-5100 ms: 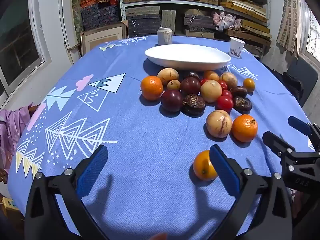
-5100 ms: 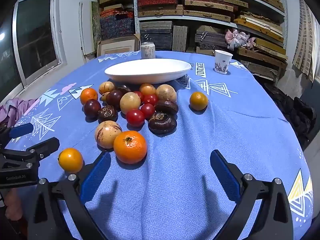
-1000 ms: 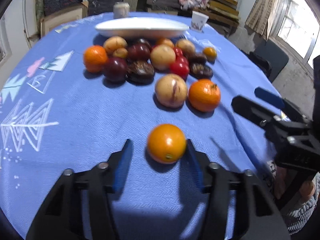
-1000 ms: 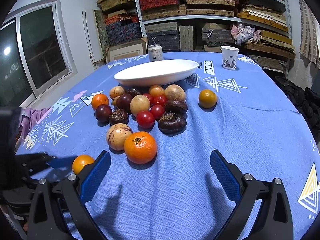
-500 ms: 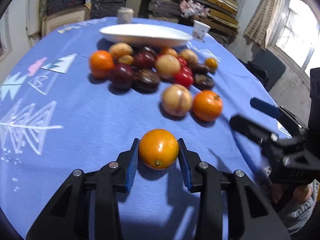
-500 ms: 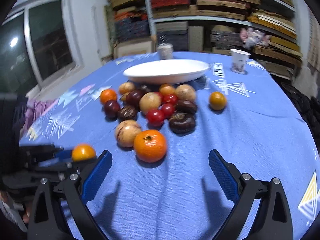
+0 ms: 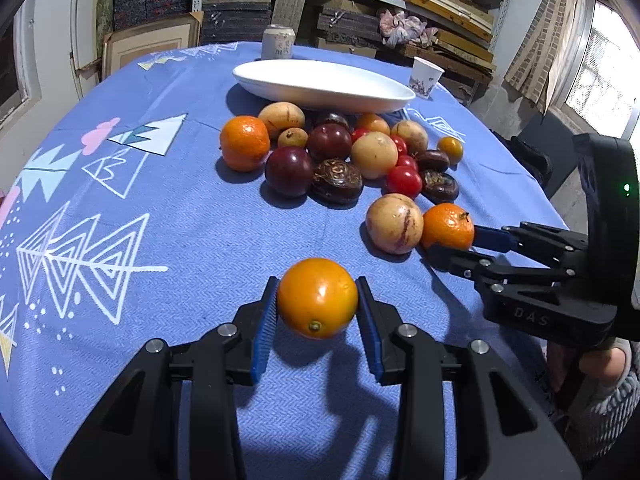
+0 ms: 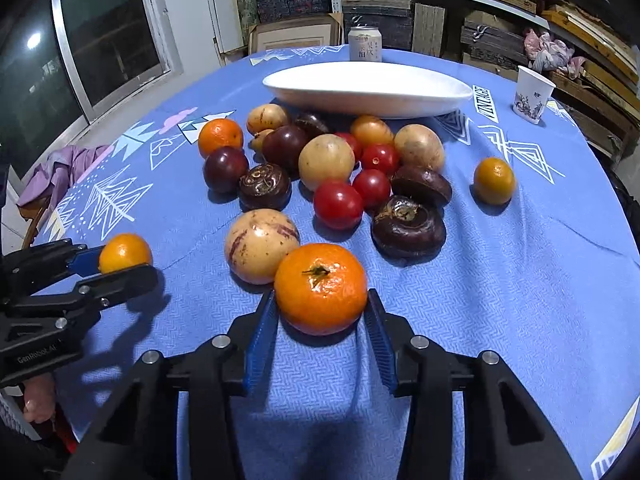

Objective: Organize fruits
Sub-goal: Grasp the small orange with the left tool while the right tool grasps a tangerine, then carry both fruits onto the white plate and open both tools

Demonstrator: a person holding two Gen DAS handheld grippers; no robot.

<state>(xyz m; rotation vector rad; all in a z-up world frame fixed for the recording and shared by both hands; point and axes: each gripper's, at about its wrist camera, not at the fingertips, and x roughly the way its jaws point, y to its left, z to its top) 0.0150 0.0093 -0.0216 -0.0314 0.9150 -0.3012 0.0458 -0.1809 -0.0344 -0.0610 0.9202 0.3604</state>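
My left gripper (image 7: 317, 316) is shut on a small smooth orange (image 7: 317, 298) and holds it just above the blue tablecloth; it also shows in the right wrist view (image 8: 125, 253). My right gripper (image 8: 321, 316) is closed around a tangerine (image 8: 321, 288) with a green stem, its blue pads touching both sides; it shows in the left wrist view (image 7: 448, 226) too. A pale striped melon-like fruit (image 8: 261, 245) sits against the tangerine. A white oval plate (image 8: 368, 88) stands empty at the back.
A pile of fruit lies before the plate: an orange (image 8: 221, 136), dark plums (image 8: 225, 168), red tomatoes (image 8: 338, 204), brown mangosteens (image 8: 408, 226). A lone small orange (image 8: 494, 180) sits right. A can (image 8: 365, 44) and paper cup (image 8: 534, 94) stand behind.
My left gripper closed on the small orange and lifted it slightly. My right gripper moved forward and closed from wide open onto the tangerine.
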